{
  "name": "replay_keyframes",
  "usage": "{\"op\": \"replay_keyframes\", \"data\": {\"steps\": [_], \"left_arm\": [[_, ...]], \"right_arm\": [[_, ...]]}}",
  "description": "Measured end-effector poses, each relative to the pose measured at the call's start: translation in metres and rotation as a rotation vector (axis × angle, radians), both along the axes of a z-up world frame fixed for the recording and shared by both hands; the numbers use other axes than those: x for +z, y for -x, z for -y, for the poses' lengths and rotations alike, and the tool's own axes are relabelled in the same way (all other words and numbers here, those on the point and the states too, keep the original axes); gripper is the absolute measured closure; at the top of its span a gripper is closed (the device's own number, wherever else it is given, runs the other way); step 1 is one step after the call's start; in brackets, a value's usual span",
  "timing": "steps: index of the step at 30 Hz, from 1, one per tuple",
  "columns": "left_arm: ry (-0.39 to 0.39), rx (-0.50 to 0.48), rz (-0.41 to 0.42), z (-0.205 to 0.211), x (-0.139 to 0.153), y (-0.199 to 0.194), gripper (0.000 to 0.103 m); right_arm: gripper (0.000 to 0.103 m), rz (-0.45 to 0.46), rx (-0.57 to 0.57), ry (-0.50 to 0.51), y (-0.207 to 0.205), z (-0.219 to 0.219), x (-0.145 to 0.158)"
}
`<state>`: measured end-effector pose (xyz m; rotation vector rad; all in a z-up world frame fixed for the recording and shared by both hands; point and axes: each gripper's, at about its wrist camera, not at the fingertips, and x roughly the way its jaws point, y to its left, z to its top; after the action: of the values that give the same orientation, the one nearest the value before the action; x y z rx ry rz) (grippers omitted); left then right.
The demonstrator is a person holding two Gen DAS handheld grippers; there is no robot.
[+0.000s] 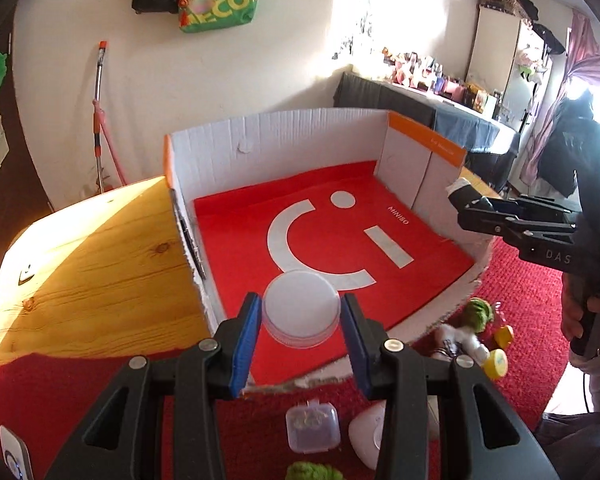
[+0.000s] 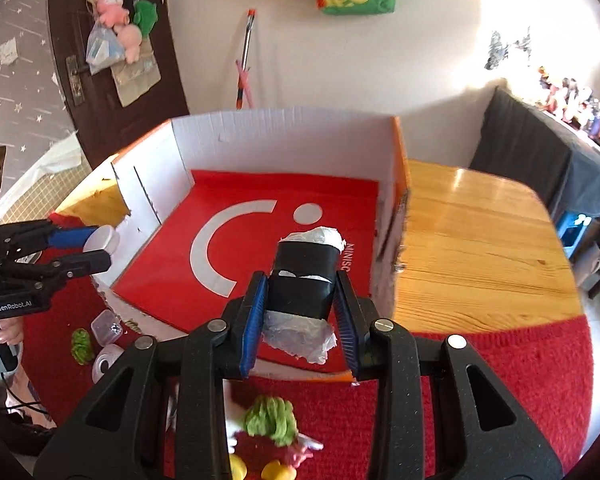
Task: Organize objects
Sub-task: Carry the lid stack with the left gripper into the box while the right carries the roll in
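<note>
Between the blue pads of the left gripper (image 1: 300, 316) sits a round white lidded jar (image 1: 301, 310), clamped and held over the box's near edge. The right gripper (image 2: 300, 304) is clamped on a black roll (image 2: 302, 280) with white plastic ends. Below both lies a white cardboard box (image 1: 276, 136) holding only a red bag (image 1: 420, 248). Nearby on the red cloth (image 1: 520, 300) lie a green-haired doll (image 2: 274, 420) and a small clear case (image 1: 312, 426).

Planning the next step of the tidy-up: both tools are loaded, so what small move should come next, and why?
Probably carry both on over the cardboard box and lower. The left tool grips a white round lid, the right tool a black-wrapped roll, both at the box's near edge, above its red floor.
</note>
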<state>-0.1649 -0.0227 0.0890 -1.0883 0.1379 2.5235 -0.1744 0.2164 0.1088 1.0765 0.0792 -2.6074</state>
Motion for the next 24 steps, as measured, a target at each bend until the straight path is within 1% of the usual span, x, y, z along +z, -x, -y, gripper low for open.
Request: {"op": "replay_keyframes", "data": {"steps": [6, 9, 12, 16, 20, 24], "left_arm": [[0.029, -0.018, 0.051, -0.007, -0.015, 0.017, 0.061], [0.061, -0.034, 0.072, -0.012, -0.024, 0.023, 0.061], [0.086, -0.043, 0.083, -0.015, -0.029, 0.028, 0.061], [0.117, -0.056, 0.109, -0.019, -0.036, 0.033, 0.061], [0.153, -0.07, 0.132, -0.022, -0.043, 0.037, 0.061], [0.19, -0.084, 0.125, -0.025, -0.044, 0.035, 0.061]], "right_arm": [[0.071, 0.086, 0.038, -0.059, 0.022, 0.008, -0.017], [0.071, 0.13, 0.061, -0.101, 0.031, 0.014, -0.027], [0.071, 0.179, 0.084, -0.12, 0.038, 0.015, -0.036], [0.071, 0.217, 0.11, -0.164, 0.042, 0.017, -0.045], [0.071, 0.234, 0.135, -0.216, 0.043, 0.021, -0.049], [0.071, 0.248, 0.153, -0.272, 0.042, 0.024, -0.052]]}}
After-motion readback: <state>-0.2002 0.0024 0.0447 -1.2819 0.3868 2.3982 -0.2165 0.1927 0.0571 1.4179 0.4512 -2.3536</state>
